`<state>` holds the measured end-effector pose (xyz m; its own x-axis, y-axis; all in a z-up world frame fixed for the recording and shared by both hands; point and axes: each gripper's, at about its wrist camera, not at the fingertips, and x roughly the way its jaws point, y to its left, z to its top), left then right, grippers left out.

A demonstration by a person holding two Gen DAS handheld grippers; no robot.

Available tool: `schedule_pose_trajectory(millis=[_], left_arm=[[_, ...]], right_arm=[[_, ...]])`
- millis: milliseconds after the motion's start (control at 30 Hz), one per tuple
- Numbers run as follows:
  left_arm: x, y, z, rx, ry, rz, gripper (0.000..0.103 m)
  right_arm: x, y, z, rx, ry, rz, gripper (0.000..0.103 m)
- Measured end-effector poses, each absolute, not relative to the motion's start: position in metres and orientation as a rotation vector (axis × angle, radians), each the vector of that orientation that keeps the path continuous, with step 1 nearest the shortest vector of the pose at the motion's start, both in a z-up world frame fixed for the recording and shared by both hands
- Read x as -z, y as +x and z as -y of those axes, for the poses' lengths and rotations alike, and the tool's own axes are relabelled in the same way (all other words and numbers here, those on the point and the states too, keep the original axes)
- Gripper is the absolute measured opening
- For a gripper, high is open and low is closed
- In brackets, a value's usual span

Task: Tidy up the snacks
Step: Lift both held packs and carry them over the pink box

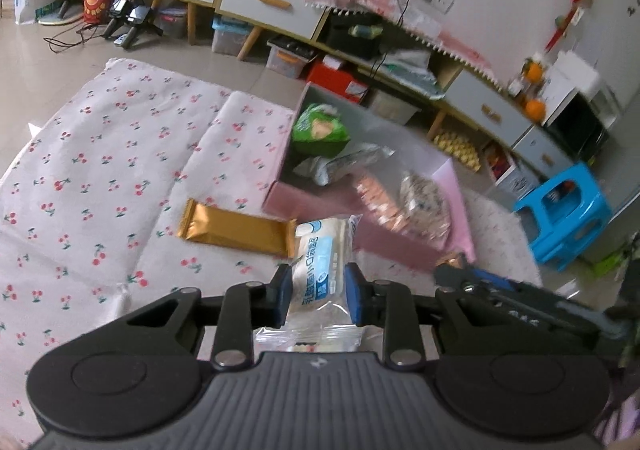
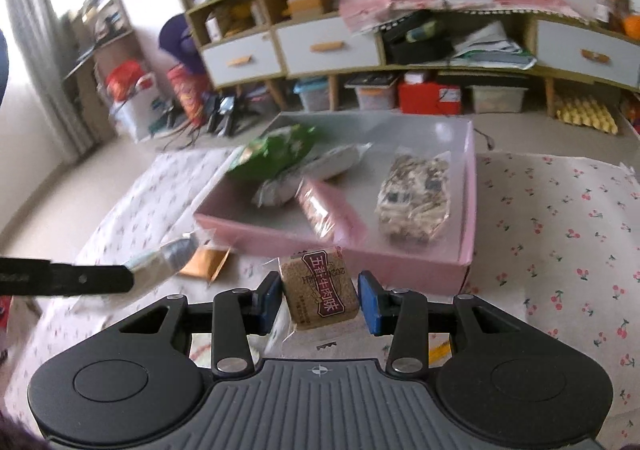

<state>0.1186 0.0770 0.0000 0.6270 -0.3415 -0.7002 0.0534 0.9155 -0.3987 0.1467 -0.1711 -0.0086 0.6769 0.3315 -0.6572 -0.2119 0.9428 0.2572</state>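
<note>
My left gripper [image 1: 318, 296] is shut on a white and blue bread packet [image 1: 322, 262], held just above the cherry-print cloth, short of the pink box [image 1: 316, 205]. My right gripper [image 2: 320, 300] holds a brown cracker packet with a red label [image 2: 320, 292] between its pads, in front of the pink box [image 2: 400, 262]. The left pad touches the packet; a small gap shows at the right pad. The box holds a green bag [image 2: 276, 153], a silver packet [image 2: 308, 177], an orange packet [image 2: 316, 213] and a mixed-grain packet [image 2: 416, 197]. A gold bar [image 1: 236, 230] lies on the cloth left of the box.
The cherry-print cloth [image 1: 100, 169] covers the work surface. Behind it stand low cabinets with drawers [image 2: 328, 45], storage bins and a red box [image 2: 430, 95] on the floor. A blue stool [image 1: 568, 213] stands to the right. The left gripper's arm [image 2: 68, 280] shows in the right wrist view.
</note>
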Motion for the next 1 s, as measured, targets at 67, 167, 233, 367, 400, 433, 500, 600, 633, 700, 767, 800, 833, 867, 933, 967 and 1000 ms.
schedule_pose_trajectory(millis=[67,167,233,367,400,433,500,600,633,700,767,800,833,867,933,967,1000], left_arm=[[-0.007,0.122,-0.073,0.243,-0.376,-0.849,0.025],[-0.011,0.135,-0.066,0.263,-0.375,-0.837,0.025],[-0.011,0.148,-0.06,0.271,-0.374,-0.835,0.025],[-0.011,0.18,-0.044,0.28,-0.344,-0.831,0.025],[-0.011,0.188,-0.039,0.281,-0.327,-0.828,0.025],[-0.011,0.196,-0.034,0.283,-0.31,-0.824,0.025],[-0.011,0.211,-0.023,0.302,-0.279,-0.81,0.025],[-0.008,0.23,-0.01,0.329,-0.249,-0.801,0.025],[-0.005,0.237,-0.006,0.334,-0.247,-0.803,0.025],[0.0,0.247,0.0,0.337,-0.242,-0.808,0.025],[0.004,0.257,0.006,0.338,-0.224,-0.813,0.025],[0.006,0.261,0.009,0.335,-0.211,-0.817,0.025],[0.007,0.263,0.011,0.332,-0.199,-0.82,0.025],[0.008,0.266,0.013,0.328,-0.189,-0.823,0.025],[0.01,0.271,0.014,0.324,-0.184,-0.828,0.025],[0.011,0.274,0.014,0.32,-0.186,-0.83,0.025],[0.012,0.276,0.013,0.319,-0.188,-0.833,0.025]], right_arm=[[0.007,0.15,0.175,-0.294,0.193,-0.77,0.04],[0.003,0.161,0.18,-0.284,0.225,-0.774,0.04],[0.0,0.171,0.184,-0.273,0.24,-0.765,0.04],[0.003,0.194,0.196,-0.253,0.326,-0.752,0.04],[0.005,0.2,0.199,-0.248,0.345,-0.751,0.04],[0.007,0.204,0.201,-0.247,0.365,-0.75,0.04],[0.013,0.214,0.206,-0.252,0.412,-0.742,0.041],[0.021,0.224,0.211,-0.274,0.481,-0.734,0.041],[0.023,0.226,0.212,-0.277,0.494,-0.736,0.041],[0.028,0.232,0.211,-0.28,0.507,-0.738,0.041],[0.033,0.237,0.211,-0.279,0.518,-0.739,0.041],[0.035,0.238,0.21,-0.276,0.521,-0.738,0.041],[0.037,0.24,0.21,-0.273,0.524,-0.736,0.041],[0.039,0.241,0.21,-0.271,0.529,-0.737,0.041],[0.043,0.245,0.212,-0.267,0.545,-0.74,0.041],[0.044,0.247,0.213,-0.266,0.555,-0.74,0.041],[0.045,0.248,0.214,-0.264,0.564,-0.738,0.041]])
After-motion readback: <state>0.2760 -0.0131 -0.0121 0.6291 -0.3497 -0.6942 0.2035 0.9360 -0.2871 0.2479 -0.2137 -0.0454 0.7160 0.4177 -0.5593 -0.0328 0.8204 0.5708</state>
